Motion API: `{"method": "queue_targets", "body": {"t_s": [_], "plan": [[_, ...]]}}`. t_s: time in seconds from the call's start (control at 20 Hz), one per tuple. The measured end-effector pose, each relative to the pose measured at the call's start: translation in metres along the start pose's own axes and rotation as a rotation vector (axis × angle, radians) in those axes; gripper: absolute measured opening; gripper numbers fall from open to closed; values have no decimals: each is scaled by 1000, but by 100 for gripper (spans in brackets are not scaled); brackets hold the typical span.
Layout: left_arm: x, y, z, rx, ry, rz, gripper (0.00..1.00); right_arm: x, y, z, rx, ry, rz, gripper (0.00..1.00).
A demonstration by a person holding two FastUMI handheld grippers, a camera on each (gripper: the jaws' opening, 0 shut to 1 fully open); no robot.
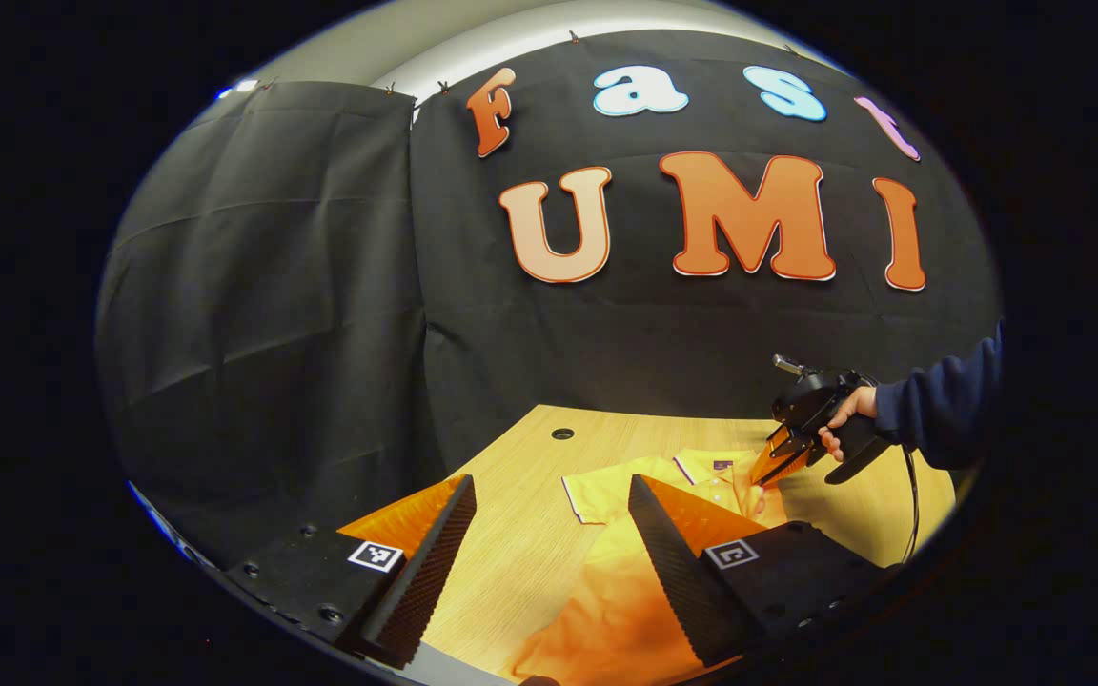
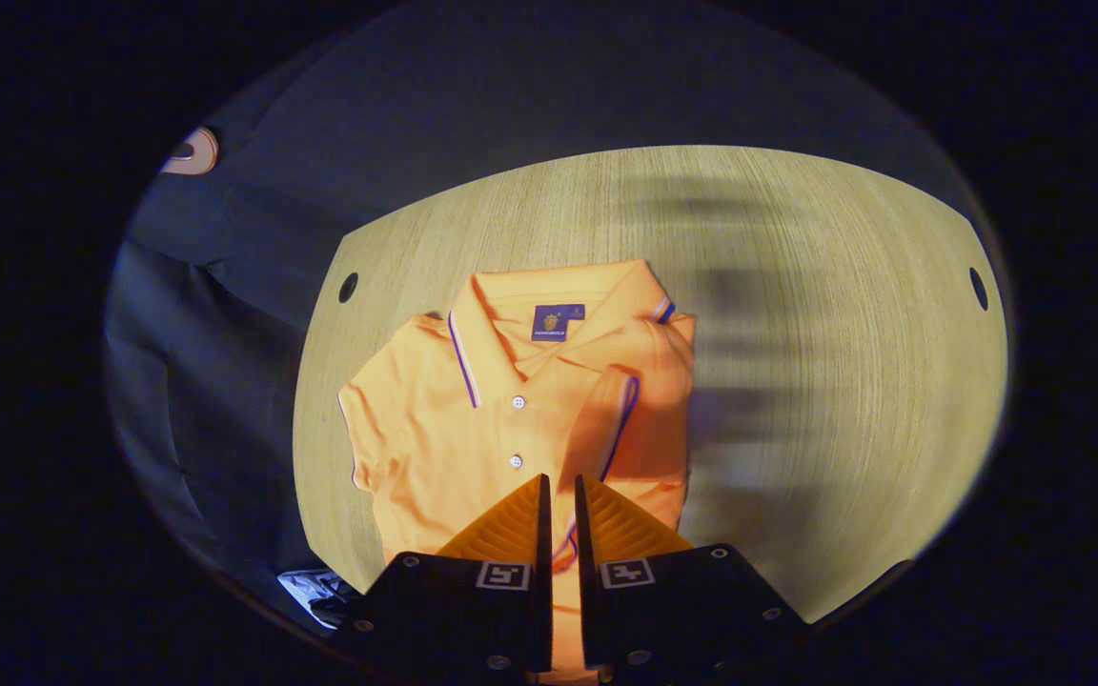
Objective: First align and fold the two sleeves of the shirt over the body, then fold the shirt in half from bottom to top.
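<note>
An orange polo shirt (image 2: pixel 435 429) lies collar-far on the wooden table (image 2: pixel 844 333). Its right-hand sleeve (image 2: pixel 649 419), edged with dark trim, is folded over the body. My right gripper (image 2: pixel 560 484) hovers over the shirt's front with its fingers drawn almost together, and the sleeve's trimmed edge runs between them. In the left gripper view the shirt (image 1: pixel 606 610) lies under my left gripper (image 1: pixel 552 486), which is open wide with nothing between its fingers. Farther off, the right gripper (image 1: pixel 770 476) points down onto the shirt near the collar, held by a hand (image 1: pixel 844 410).
Black cloth walls stand behind and to the left of the table (image 1: pixel 511 572). Round cable holes (image 2: pixel 348 287) sit near the table's far corners. A cable hangs from the right gripper's handle. Bare wood lies to the right of the shirt.
</note>
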State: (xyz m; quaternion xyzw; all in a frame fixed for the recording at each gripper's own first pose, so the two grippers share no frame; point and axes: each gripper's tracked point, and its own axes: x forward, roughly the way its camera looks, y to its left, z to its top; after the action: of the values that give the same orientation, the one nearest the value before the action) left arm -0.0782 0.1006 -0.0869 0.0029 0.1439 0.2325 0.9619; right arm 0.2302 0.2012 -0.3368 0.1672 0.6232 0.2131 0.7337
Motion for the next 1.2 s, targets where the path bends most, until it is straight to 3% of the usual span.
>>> {"method": "queue_targets", "body": {"t_s": [0.25, 0.35, 0.4, 0.5, 0.6, 0.9, 1.2], "plan": [[2, 8, -2, -16, 10, 15, 99, -5, 7, 1, -19, -24, 24, 31], [6, 10, 0, -29, 14, 16, 99, -15, 9, 3, -36, -43, 40, 46], [8, 10, 1, -39, 15, 15, 99, -20, 9, 5, -55, -60, 40, 60], [13, 9, 4, -59, 20, 6, 99, -32, 7, 7, -101, -105, 33, 75], [20, 8, 5, -73, 30, -4, 99, -45, 10, 8, -126, -151, 38, 83], [44, -3, 0, -126, 88, -82, 99, -81, 10, -2, -177, -285, 20, 91], [91, -8, -14, -150, 155, -195, 99, -126, -5, -15, -162, -400, -56, 95]]}}
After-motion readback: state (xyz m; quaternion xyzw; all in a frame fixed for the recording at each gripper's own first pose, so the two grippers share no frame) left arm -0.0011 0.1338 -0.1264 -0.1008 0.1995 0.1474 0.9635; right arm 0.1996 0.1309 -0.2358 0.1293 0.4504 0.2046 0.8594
